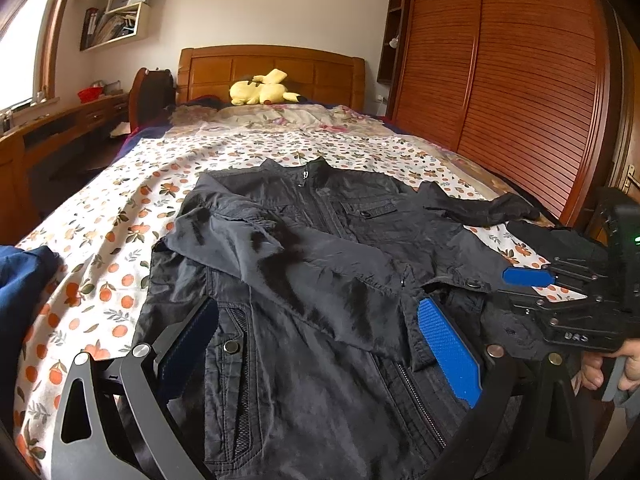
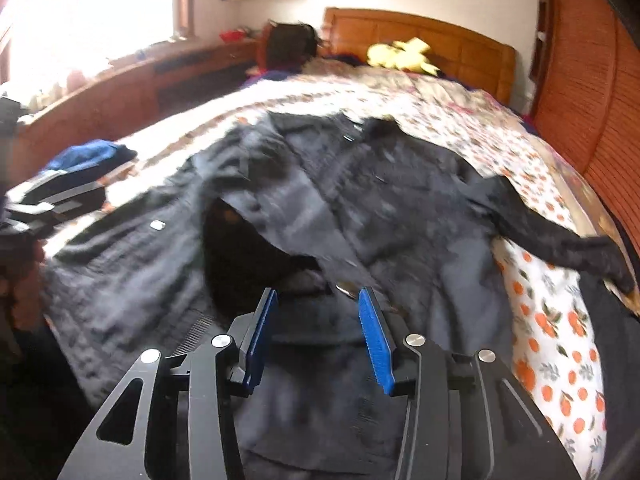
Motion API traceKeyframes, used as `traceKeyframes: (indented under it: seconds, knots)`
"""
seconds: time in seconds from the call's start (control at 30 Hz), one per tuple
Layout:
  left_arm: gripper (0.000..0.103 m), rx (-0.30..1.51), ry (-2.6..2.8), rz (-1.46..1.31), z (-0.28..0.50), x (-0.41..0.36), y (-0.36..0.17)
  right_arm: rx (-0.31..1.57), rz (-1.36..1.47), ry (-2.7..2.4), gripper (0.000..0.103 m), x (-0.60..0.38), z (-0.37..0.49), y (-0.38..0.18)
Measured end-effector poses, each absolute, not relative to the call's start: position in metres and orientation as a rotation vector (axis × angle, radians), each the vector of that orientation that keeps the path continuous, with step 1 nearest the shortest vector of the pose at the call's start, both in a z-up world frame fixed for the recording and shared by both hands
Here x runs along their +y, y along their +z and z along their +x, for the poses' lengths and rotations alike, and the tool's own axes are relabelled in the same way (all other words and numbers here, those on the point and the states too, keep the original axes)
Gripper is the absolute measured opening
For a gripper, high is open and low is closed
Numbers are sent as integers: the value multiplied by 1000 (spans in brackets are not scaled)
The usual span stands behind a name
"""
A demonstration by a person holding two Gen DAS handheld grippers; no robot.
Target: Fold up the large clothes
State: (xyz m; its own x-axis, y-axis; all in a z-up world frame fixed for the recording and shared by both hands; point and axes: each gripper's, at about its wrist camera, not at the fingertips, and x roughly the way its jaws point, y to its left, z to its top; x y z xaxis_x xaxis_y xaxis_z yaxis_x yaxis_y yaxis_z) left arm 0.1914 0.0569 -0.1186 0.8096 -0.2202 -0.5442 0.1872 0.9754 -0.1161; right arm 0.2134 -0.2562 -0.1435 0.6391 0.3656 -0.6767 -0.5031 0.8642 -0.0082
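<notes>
Left wrist view: my left gripper (image 1: 316, 344) stands wide apart with nothing between its pads, hovering low over the hem end of the black jacket (image 1: 304, 264). The jacket lies front-up on the floral bedspread (image 1: 100, 240), collar toward the headboard (image 1: 272, 68). One sleeve (image 1: 280, 256) is already folded across the chest, its cuff lying near my right gripper (image 1: 528, 278). The other sleeve (image 1: 480, 204) is flung outward toward the wardrobe side, unfolded. A blue garment (image 1: 24, 280) lies at the bed's left edge.

Right wrist view: the picture is motion-blurred. My right gripper (image 2: 318, 332) is partly open, pads parted and empty; I see no cloth pinched. It sits just above the cuff end of the folded sleeve (image 2: 280, 208). The outstretched sleeve (image 2: 560, 240) lies apart on the bedspread (image 2: 560, 320).

Assessment: the fold is at an early stage. One sleeve in; the second sleeve, then the body folds, remain outstanding. The jacket is somewhat rumpled and, in my judgement, wants smoothing.
</notes>
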Motion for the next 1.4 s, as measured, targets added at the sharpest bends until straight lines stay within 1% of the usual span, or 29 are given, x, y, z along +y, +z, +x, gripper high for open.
traceKeyframes:
  seconds: [0.17, 0.23, 0.3, 0.33, 0.37, 0.4, 0.43, 0.6, 0.97, 1.13, 1.27, 1.33, 1.4]
  knots:
    - [101, 586, -202, -62, 193, 62, -118, 734, -214, 585, 40, -222, 214, -145]
    - [101, 586, -197, -72, 193, 65, -118, 753, -218, 611, 38, -213, 217, -153]
    - [101, 588, -195, -73, 193, 67, -118, 790, -214, 627, 27, -206, 223, -164]
    - [101, 588, -195, -74, 193, 68, -119, 799, -213, 626, 24, -205, 223, -168]
    - [101, 588, -195, -74, 193, 68, -119, 814, -211, 627, 16, -204, 226, -172]
    - [101, 589, -196, -72, 193, 68, -118, 824, -203, 634, 5, -205, 227, -175]
    - [101, 589, -198, -70, 193, 68, -118, 829, -192, 645, 3, -206, 226, -177]
    - [101, 588, -211, -57, 191, 63, -120, 798, -184, 631, 3, -224, 207, -173]
    - [101, 599, -234, -29, 191, 48, -124, 827, -168, 554, 3, -252, 175, -193]
    - [101, 605, -241, -17, 191, 44, -126, 801, -165, 550, 3, -262, 169, -178]
    - [101, 607, -248, -14, 191, 41, -127, 745, -180, 525, 5, -270, 176, -157]
    - [101, 609, -251, -12, 191, 39, -129, 726, -188, 507, 8, -273, 186, -150]
    - [101, 609, -253, -8, 192, 37, -129, 715, -212, 482, 25, -273, 198, -148]
